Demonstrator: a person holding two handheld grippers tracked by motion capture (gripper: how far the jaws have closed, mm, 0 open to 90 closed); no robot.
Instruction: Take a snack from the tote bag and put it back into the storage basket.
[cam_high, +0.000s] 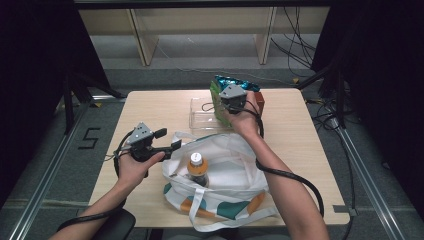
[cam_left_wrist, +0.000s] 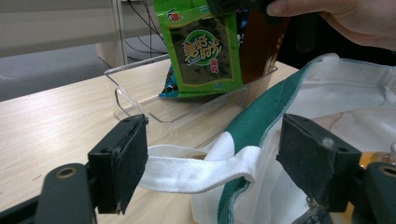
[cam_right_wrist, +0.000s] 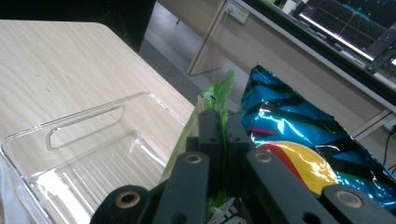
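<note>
Dark curtained bay, pale wood worktop (cam_high: 150, 107) bare at left. Left gripper (cam_high: 167, 140) fingers wide open astride the white canvas tote bag (cam_high: 230, 165) strap, likely to spread its mouth. Right gripper (cam_high: 234, 102) fingers clamped on the green seaweed snack packet (cam_left_wrist: 205, 46) above the clear plastic tray (cam_high: 200, 117), just beyond the bag.

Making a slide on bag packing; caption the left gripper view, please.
Open left tongs straddle the white tote strap; behind, the green seaweed packet hangs over the clear tray.
</note>
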